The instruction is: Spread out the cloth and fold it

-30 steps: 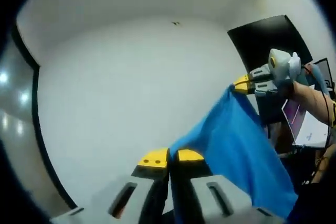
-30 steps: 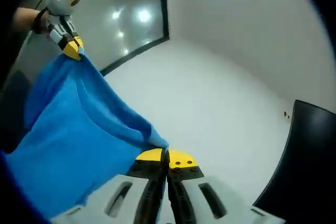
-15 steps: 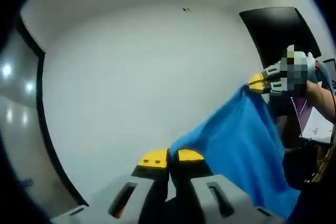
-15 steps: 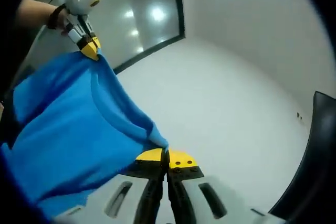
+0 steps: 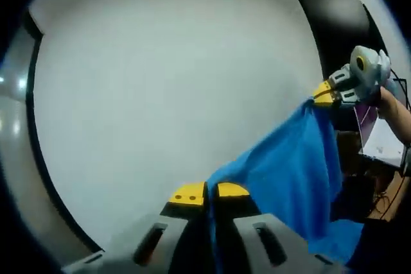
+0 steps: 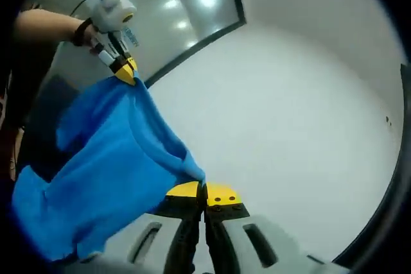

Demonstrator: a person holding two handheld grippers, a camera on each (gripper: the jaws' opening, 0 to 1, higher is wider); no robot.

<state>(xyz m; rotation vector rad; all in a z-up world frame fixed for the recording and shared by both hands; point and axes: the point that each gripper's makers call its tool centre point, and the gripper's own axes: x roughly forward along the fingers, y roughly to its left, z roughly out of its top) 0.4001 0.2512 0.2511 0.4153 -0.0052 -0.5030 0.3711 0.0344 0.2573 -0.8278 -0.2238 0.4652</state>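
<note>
left gripper (image 5: 209,192): own yellow-tipped jaws at bottom centre of the left gripper view, pressed together on a corner of the cloth. Same gripper appears in the upper left of the right gripper view (image 6: 126,72), tips pointing down, pinching the other visible top corner there; a person's hand and forearm are behind it.
right gripper (image 6: 204,192): own jaws at bottom centre of the right gripper view, clamped on a cloth corner, no gap between the tips. Also seen at the right edge of the left gripper view (image 5: 325,94), tips closed on cloth, a forearm trailing off to the right.
cloth (image 5: 292,171): blue, held up off the surface by two corners. In the left gripper view it runs from the bottom-centre jaws up to the right edge, top edge sagging slightly, rest hanging to lower right. In the right gripper view (image 6: 103,165) it fills the left and lower left, draped with soft folds, a crease running down from the upper corner.
table (image 5: 160,88): white, plain, takes the centre of both views; dark edge line curves down the left of the left gripper view.
dark panel (image 5: 334,20): black, upper right of the left gripper view, behind the far gripper.
floor (image 6: 167,11): glossy grey with light reflections, top of the right gripper view, beyond the table's dark edge.
clutter: papers and cables at the far right of the left gripper view, too small to identify.
</note>
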